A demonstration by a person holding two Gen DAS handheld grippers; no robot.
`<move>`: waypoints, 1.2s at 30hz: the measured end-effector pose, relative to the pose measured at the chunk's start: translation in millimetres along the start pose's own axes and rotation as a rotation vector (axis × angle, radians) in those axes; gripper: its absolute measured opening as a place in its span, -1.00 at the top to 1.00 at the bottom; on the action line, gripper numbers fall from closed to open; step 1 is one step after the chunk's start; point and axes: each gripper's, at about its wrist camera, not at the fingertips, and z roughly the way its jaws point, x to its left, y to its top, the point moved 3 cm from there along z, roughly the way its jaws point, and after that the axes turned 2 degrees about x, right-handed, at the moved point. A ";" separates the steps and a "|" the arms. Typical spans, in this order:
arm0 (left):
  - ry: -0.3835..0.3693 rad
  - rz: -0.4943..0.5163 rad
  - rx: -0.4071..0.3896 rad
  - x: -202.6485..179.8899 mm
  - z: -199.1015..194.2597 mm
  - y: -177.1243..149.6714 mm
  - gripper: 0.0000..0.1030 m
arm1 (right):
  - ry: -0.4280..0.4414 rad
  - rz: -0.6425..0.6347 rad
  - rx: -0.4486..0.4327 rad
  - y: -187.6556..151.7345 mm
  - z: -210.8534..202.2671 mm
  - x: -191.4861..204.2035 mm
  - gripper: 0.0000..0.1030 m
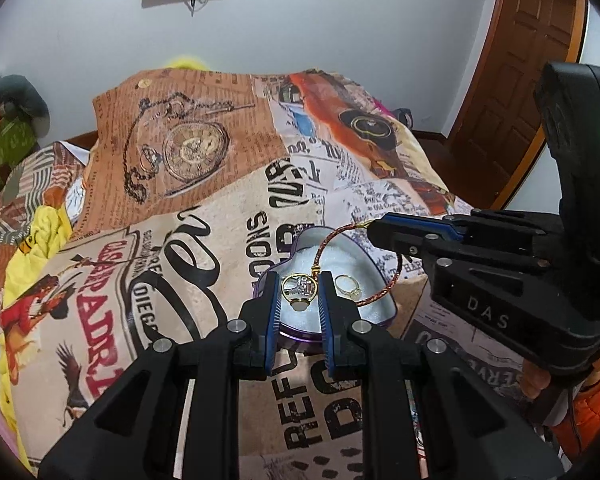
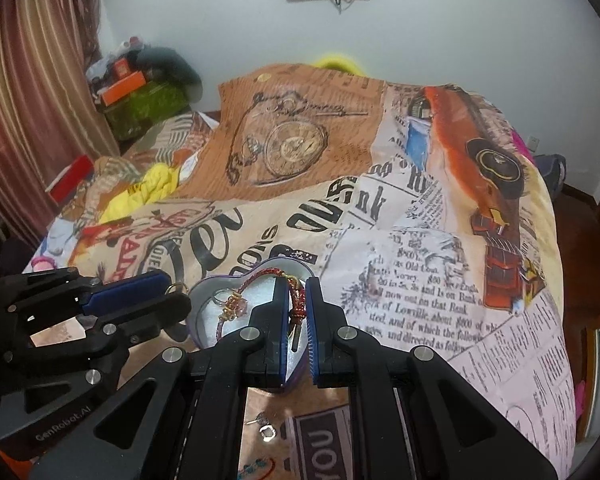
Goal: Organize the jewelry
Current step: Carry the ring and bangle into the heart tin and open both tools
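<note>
A heart-shaped tin [image 1: 352, 246] with a white lining sits on the printed bedspread; it also shows in the right wrist view [image 2: 204, 300]. My left gripper [image 1: 299, 292] is shut on a gold ring [image 1: 299, 289] over the tin. A second gold ring [image 1: 348, 286] lies in the tin. My right gripper [image 2: 296, 304] is shut on a red and gold braided bracelet [image 2: 296, 304], whose loop hangs over the tin [image 1: 388, 284]. The right gripper shows at the right in the left wrist view [image 1: 380, 232].
The bedspread [image 1: 204, 208] covers the bed, with yellow cloth [image 1: 40, 236] at its left. Small jewelry pieces [image 2: 266, 432] lie on the cover below my right gripper. Boxes [image 2: 140, 96] are stacked by the curtain. A wooden door [image 1: 520, 60] stands at right.
</note>
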 end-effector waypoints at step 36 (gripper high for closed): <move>0.002 0.036 0.067 -7.8 15.9 -2.7 0.66 | 0.051 -0.035 0.069 -6.5 -0.7 -4.8 0.37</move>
